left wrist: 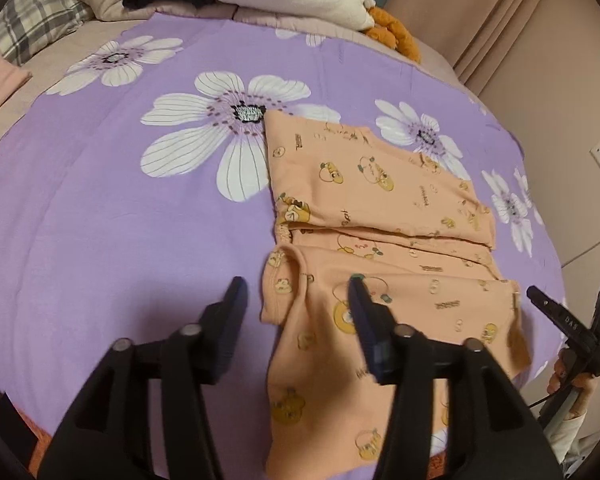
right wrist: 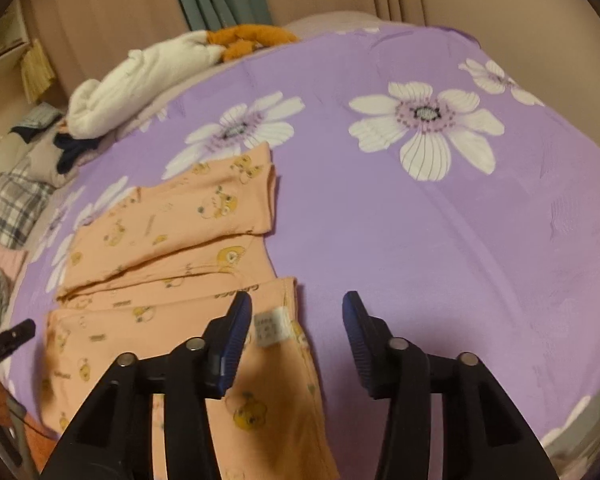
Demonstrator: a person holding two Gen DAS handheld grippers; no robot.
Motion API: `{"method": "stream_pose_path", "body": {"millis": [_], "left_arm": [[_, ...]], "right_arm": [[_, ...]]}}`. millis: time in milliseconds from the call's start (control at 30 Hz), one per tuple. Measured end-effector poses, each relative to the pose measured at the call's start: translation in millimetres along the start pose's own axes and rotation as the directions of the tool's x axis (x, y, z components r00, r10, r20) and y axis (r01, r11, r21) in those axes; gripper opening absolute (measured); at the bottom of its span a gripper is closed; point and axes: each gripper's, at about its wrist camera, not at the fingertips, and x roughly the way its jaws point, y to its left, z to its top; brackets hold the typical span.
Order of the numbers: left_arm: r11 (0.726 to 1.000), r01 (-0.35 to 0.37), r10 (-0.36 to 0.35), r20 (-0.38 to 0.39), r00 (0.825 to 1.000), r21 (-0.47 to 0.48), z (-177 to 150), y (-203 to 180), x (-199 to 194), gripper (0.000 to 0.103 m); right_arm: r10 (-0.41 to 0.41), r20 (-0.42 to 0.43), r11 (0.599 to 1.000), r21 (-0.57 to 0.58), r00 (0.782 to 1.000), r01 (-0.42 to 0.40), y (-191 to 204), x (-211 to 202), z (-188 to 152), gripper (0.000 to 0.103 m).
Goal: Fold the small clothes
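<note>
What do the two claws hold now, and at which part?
Nothing. The left claw and right claw both stand open above the near edge of the peach garment, pads not pressing the cloth.

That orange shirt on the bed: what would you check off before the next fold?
1. Left gripper open, nothing pinched: ok.
2. Right gripper open, nothing pinched: ok.
3. Orange shirt lying flat on the purple sheet: ok.
4. Far part of the shirt already folded over: ok.
5. White tag tucked away: not ok, it shows at the near edge.
6. Near end of the shirt fully on the bed: cannot tell, the grippers hide it.
</note>
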Motion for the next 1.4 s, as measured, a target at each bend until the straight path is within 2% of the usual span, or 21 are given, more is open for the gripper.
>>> {"method": "stream_pose_path", "body": {"millis": [133, 367, 433, 700, 833, 933, 1067, 1133, 1200, 1267, 1400], "left_arm": [[0.999, 0.038, -0.037, -0.022, 0.999, 0.008, -14, -1, -9, 0.06], [0.999, 0.047, -0.048, -0.084, 0.995, -0.005, -43, 2, -5, 0.06], [0.999, 0.049, -0.049, -0.093, 0.994, -0.002, -50, 4, -4, 0.06], [0.997, 0.069, -0.073, -0.123, 0.99, -0.038, -70, 11, -4, 0.06], [0.995, 0.083, -0.089, -0.127, 0.988, -0.048, -74, 11, -4, 0.059], [0.997, 0.071, -0.076, -0.13, 0.989, -0.043, -78, 7, -3, 0.058], [0.997, 0.061, -0.067, -0.132, 0.989, -0.045, -84, 0, -2, 0.048], [0.998, 0.047, -0.05, -0.127, 0.991, -0.031, -86, -2, 0, 0.034], [0.999, 0.048, -0.05, -0.129, 0.99, -0.02, -86, -3, 2, 0.011], [0.998, 0.05, -0.056, -0.128, 0.99, -0.049, -85, -1, 3, 0.008], [0.992, 0.09, -0.101, -0.121, 0.988, -0.091, -80, -3, -7, 0.006]], "right_arm": [[0.004, 0.001, 1.0, -0.016, 1.0, -0.004, -8, -10, -11, 0.054], [0.045, -0.08, 0.999, 0.016, 0.996, -0.043, -18, -8, -40, 0.054], [0.074, -0.085, 0.997, 0.025, 0.994, -0.072, -17, -12, -48, 0.054], [0.094, -0.081, 0.995, 0.047, 0.992, -0.09, -13, -17, -66, 0.053], [0.091, -0.076, 0.995, 0.049, 0.993, -0.087, -10, -15, -70, 0.04], [0.098, -0.068, 0.994, 0.046, 0.993, -0.095, -7, -14, -72, 0.04], [0.105, -0.059, 0.994, 0.049, 0.993, -0.102, -5, -14, -75, 0.029], [0.106, -0.057, 0.993, 0.06, 0.993, -0.103, -6, -13, -75, 0.022], [0.112, -0.053, 0.991, 0.073, 0.992, -0.108, -7, -13, -75, 0.019], [0.117, -0.048, 0.99, 0.082, 0.992, -0.113, -7, -14, -76, 0.009], [0.141, -0.022, 0.987, 0.087, 0.99, -0.138, -4, -24, -69, 0.007]]}}
